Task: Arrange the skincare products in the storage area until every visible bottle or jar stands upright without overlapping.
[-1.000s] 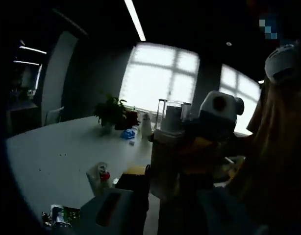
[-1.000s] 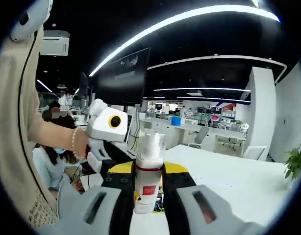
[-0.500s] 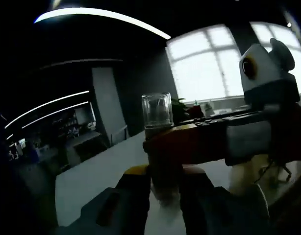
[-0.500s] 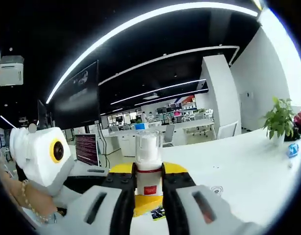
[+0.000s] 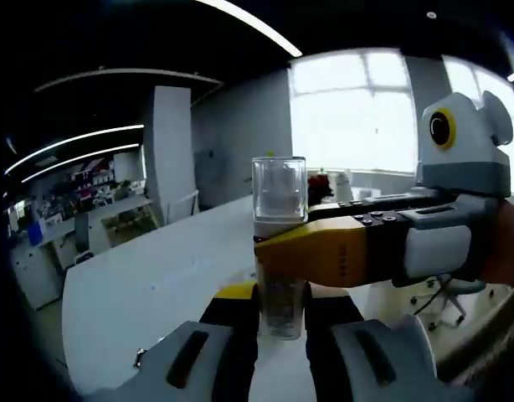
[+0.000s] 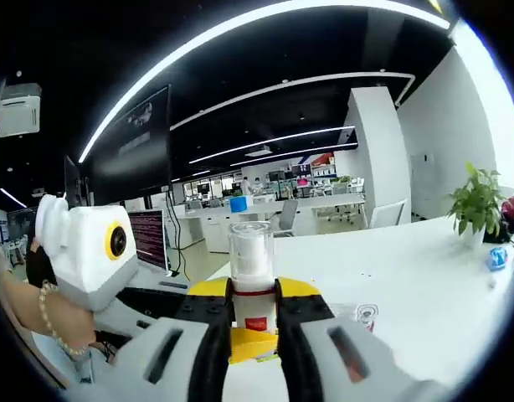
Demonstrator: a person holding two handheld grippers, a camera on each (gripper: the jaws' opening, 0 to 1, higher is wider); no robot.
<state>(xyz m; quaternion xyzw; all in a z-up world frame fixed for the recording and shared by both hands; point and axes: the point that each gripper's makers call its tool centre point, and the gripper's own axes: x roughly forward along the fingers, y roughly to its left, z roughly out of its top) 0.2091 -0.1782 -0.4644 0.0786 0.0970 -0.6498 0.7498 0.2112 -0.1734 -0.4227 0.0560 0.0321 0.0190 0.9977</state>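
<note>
The bottle [image 5: 280, 251] stands upright in the middle of both views, held up in the air above the white table [image 6: 424, 285]. It has a clear cap and a white body with a red label. It looks light, hard and a bit slippery, so the body is the best place to hold. The left gripper [image 5: 278, 322] pinches its lower part. The right gripper [image 6: 254, 322] squeezes it too, jaws nearly closed around it.

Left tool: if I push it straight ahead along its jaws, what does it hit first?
The pump bottle already sits between the left tool's jaws, so nothing lies ahead before it. Just past it, the right tool's yellow jaw crosses the line; depth is unclear.
</note>
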